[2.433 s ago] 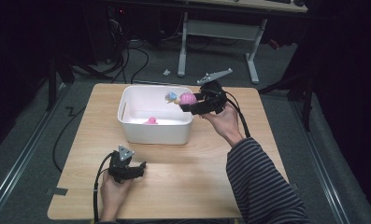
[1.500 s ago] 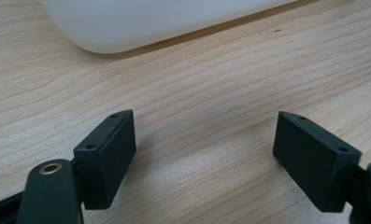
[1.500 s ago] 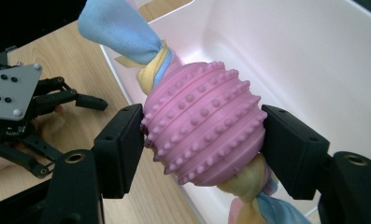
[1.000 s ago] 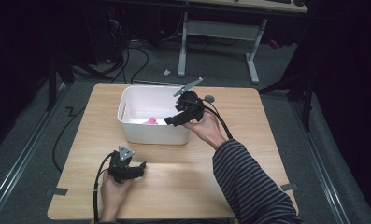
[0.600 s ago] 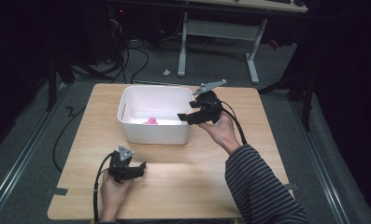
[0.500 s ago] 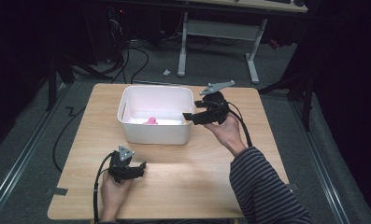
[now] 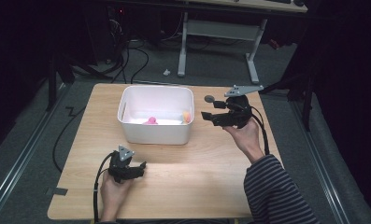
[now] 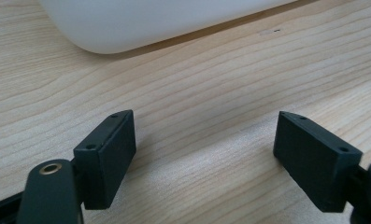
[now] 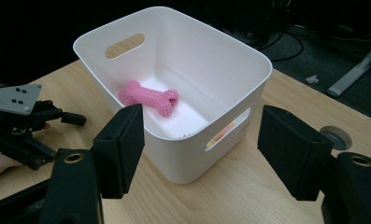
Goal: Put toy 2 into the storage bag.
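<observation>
Right gripper point(image 7: 210, 116) held above table point(image 7: 211, 177), just right of white bin point(image 7: 155, 135), jaws wide apart, gripping nothing. Left gripper point(image 7: 139, 167) low on near table, in front of bin, jaws spread, empty, over bare wood. One pink bone toy point(image 9: 149, 97) on bin floor. One yellow-orange item point(image 7: 186, 115) at bin's right wall.
</observation>
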A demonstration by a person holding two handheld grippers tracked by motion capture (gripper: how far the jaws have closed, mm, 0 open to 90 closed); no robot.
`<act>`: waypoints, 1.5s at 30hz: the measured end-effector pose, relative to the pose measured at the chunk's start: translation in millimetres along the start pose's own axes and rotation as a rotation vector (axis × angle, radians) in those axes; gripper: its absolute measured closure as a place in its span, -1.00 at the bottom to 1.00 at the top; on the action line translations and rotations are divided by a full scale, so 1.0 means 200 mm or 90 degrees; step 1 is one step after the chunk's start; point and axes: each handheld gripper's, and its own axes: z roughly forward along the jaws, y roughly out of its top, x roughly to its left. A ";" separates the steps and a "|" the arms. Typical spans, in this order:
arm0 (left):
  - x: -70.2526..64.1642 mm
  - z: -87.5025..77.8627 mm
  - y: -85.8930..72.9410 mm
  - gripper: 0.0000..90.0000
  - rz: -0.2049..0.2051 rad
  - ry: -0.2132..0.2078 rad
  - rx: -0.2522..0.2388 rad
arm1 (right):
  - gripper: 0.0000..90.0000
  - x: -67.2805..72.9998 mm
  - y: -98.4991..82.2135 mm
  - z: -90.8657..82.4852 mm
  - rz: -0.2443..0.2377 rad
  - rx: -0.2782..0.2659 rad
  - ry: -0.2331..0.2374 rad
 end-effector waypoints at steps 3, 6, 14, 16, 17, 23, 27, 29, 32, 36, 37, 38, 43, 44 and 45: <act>0.00 0.00 0.00 -0.52 0.000 0.000 0.000 | -0.25 -0.01 -0.01 -0.04 0.003 -0.006 -0.012; 0.00 0.00 0.00 -0.52 0.000 0.000 0.000 | -0.24 -0.02 -0.03 -0.08 0.008 -0.013 -0.020; 0.00 0.00 0.00 -0.52 0.000 0.000 0.000 | -0.23 -0.05 -0.09 -0.18 0.019 -0.026 -0.038; 0.00 0.00 0.00 -0.52 0.000 0.000 0.000 | -0.22 -0.05 -0.10 -0.21 0.022 -0.033 -0.043; 0.00 0.00 0.00 -0.52 0.000 0.000 0.000 | -0.22 -0.06 -0.11 -0.22 0.026 -0.036 -0.043; 0.00 0.00 0.00 -0.52 0.000 0.000 0.000 | -0.21 -0.08 -0.17 -0.30 0.038 -0.041 -0.058; 0.00 0.00 0.00 -0.52 0.000 0.000 0.000 | -0.20 -0.09 -0.21 -0.33 0.050 -0.046 -0.065; 0.00 0.00 0.00 -0.52 0.000 0.000 0.000 | -0.20 -0.09 -0.23 -0.35 0.054 -0.049 -0.069; 0.00 0.00 0.00 -0.52 0.000 0.000 0.000 | -0.20 -0.10 -0.26 -0.38 0.062 -0.053 -0.073; 0.00 0.00 0.00 -0.52 -0.001 0.000 -0.001 | -0.19 -0.10 -0.28 -0.42 0.066 -0.053 -0.084; 0.00 0.00 0.00 -0.52 -0.001 0.000 -0.001 | -0.19 -0.10 -0.28 -0.42 0.066 -0.053 -0.084; 0.00 0.00 0.00 -0.52 -0.001 0.000 -0.001 | -0.19 -0.10 -0.29 -0.44 0.066 -0.060 -0.086; 0.00 0.00 0.00 -0.52 -0.001 -0.001 -0.001 | -0.19 -0.09 -0.33 -0.46 0.068 -0.060 -0.089; 0.00 0.00 0.00 -0.52 -0.002 -0.001 -0.001 | -0.19 -0.09 -0.35 -0.47 0.073 -0.059 -0.092; 0.00 0.00 0.00 -0.52 -0.001 0.000 -0.001 | -0.19 -0.09 -0.36 -0.48 0.074 -0.059 -0.095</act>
